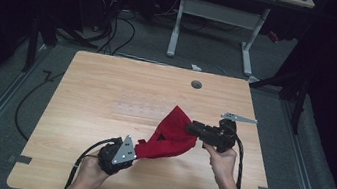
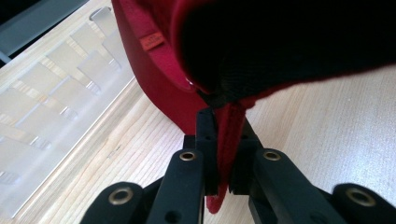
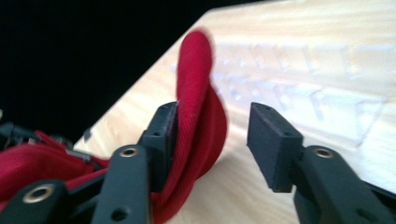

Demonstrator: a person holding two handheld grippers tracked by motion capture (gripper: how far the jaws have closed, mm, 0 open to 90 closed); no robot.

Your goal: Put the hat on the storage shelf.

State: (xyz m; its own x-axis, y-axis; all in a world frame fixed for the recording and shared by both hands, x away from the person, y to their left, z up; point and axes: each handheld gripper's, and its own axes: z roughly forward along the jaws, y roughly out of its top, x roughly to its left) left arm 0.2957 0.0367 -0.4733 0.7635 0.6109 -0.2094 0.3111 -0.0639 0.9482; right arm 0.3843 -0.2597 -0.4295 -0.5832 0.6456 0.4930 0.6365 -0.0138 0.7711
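Left claw clamped on red cloth, right claw agape.

My left tool: black body, grey three-cornered plate on top with small dark holes, black cable trailing from its rear. My right tool: black body, grey plate, black cable. Jaws matte black, brass-ringed pivots on the arms, small screw holes in the pads. Forearms bare, no sleeves.
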